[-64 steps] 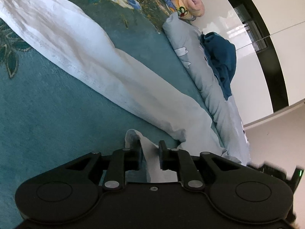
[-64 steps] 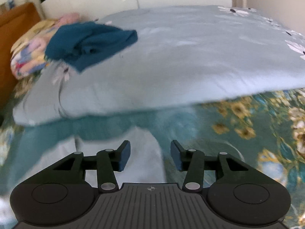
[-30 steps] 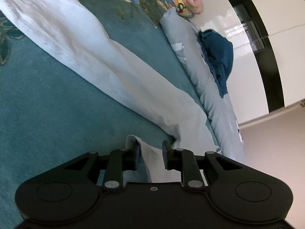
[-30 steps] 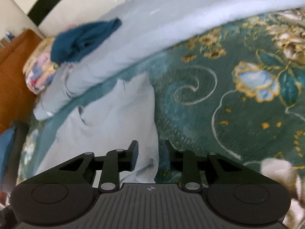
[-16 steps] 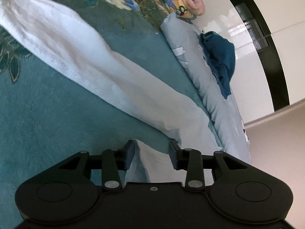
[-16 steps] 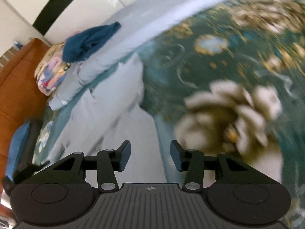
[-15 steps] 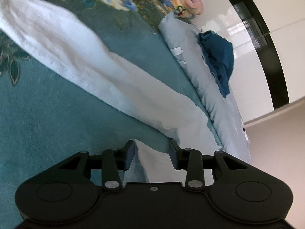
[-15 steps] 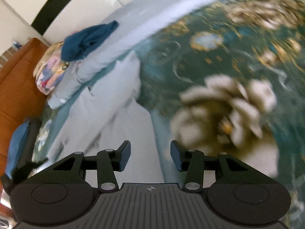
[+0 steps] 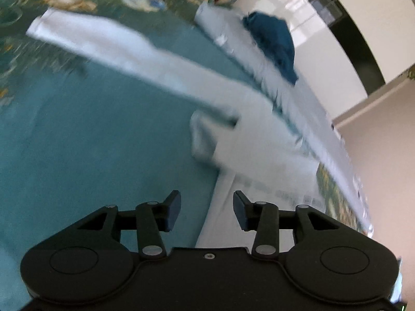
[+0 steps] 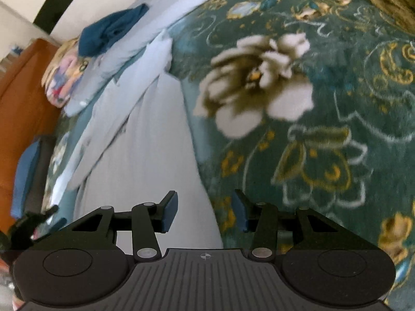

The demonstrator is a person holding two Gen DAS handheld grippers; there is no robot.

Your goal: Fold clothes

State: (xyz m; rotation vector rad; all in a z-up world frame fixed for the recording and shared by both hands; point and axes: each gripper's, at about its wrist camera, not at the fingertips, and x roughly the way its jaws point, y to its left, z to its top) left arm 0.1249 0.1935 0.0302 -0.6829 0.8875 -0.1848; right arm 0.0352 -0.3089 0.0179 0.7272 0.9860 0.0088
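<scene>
A white garment (image 9: 160, 70) lies stretched out on a teal flowered carpet (image 9: 77, 140), its long part running to the upper left. My left gripper (image 9: 206, 211) is open and empty above the garment's near edge. The view is blurred by motion. In the right wrist view the same white garment (image 10: 145, 140) lies at the left, and my right gripper (image 10: 206, 211) is open and empty over its right edge where it meets the carpet (image 10: 324, 129).
A pale grey quilt (image 9: 293, 88) lies along the carpet's far side with a dark blue garment (image 9: 275, 39) on it and a colourful folded blanket (image 10: 62, 77) at its end. A brown wooden piece (image 10: 18, 98) stands at the left. White wall panels stand behind.
Both grippers opened and let go of the white garment, then pulled back from it. The garment's near end now lies on the carpet.
</scene>
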